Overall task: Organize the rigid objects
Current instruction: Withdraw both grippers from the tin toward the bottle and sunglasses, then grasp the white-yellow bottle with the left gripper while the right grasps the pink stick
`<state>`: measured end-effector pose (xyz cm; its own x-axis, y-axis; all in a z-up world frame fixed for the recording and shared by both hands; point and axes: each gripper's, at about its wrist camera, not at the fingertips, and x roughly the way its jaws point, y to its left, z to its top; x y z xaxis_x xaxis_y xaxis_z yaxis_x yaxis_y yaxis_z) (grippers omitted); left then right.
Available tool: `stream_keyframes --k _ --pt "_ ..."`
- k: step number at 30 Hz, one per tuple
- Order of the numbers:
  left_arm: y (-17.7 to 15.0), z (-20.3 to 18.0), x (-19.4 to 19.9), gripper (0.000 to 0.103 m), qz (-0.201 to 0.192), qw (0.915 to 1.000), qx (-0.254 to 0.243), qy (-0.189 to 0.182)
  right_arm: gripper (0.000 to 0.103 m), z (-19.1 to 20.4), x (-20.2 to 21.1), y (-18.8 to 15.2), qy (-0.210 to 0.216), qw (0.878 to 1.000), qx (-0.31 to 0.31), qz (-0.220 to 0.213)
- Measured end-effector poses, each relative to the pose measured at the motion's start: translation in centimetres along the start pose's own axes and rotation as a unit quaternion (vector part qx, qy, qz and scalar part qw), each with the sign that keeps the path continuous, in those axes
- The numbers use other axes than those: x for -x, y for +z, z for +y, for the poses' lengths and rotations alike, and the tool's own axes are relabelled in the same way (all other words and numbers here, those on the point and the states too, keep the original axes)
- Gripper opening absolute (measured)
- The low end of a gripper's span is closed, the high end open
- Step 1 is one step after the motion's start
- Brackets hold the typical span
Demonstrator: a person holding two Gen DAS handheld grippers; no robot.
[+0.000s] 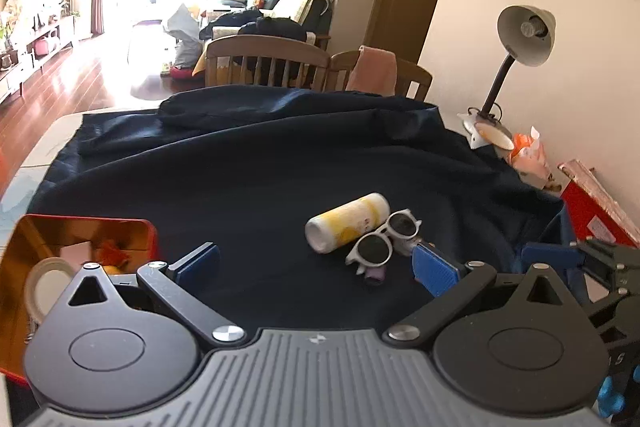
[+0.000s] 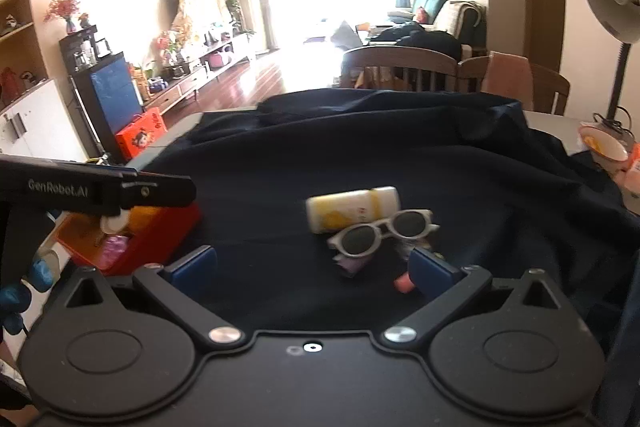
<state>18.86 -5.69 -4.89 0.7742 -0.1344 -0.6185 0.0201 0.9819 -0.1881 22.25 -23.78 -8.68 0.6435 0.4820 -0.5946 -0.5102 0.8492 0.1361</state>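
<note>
Two sets of jaws stand wide open and empty, so I'm between picks: white sunglasses (image 1: 385, 238) and yellow bottle (image 1: 347, 221) lie touching at frame centre on the dark-clothed surface (image 1: 248, 179), red box (image 1: 84, 227) lower left, and I judge the right gripper (image 2: 312, 265) should next close on the sunglasses.

Bottle, sunglasses and box on the dark cloth

A white-and-yellow bottle (image 1: 347, 222) lies on its side ahead of the spread jaws; white round sunglasses (image 1: 384, 237) touch its near side, just beside the right-hand jaw, small purple piece beneath; red box (image 1: 80, 251) left of the left-hand jaw.
</note>
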Motion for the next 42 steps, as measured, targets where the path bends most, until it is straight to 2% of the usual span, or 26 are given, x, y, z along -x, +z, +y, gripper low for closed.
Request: stream_keyframes --k 4,7,11,27,31,36,42 --pt "0.2 -1.4 -1.8 0.103 0.009 0.9999 0.002 0.007 0.102 -1.8 -0.4 -0.5 -0.009 1.0 -0.003 0.007" --pt "0.2 -2.1 -3.0 0.103 -0.003 0.9999 -0.001 0.017 0.102 -2.9 -0.9 -0.6 -0.015 1.0 -0.005 0.012" --pt "0.8 -3.1 -5.3 0.103 0.001 0.9997 -0.012 0.021 0.102 -4.3 -2.2 -0.6 -0.025 0.999 -0.007 0.019" --pt "3.0 -3.6 -14.6 0.103 0.029 0.9992 -0.003 0.026 0.097 -7.3 -8.6 -0.4 -0.031 0.997 -0.006 0.066" --pt "3.0 -3.6 -16.6 0.103 0.04 0.9987 -0.013 0.029 0.093 -7.7 -10.1 -0.4 -0.035 0.996 -0.008 0.079" --pt "2.5 -3.4 -19.2 0.103 0.068 0.996 -0.045 0.037 0.084 -7.7 -11.7 -0.4 -0.043 0.995 0.003 0.095" --pt "2.1 -2.5 -21.4 0.103 0.1 0.9932 -0.048 0.035 0.071 -8.0 -13.1 -0.4 -0.039 0.993 -0.008 0.109"
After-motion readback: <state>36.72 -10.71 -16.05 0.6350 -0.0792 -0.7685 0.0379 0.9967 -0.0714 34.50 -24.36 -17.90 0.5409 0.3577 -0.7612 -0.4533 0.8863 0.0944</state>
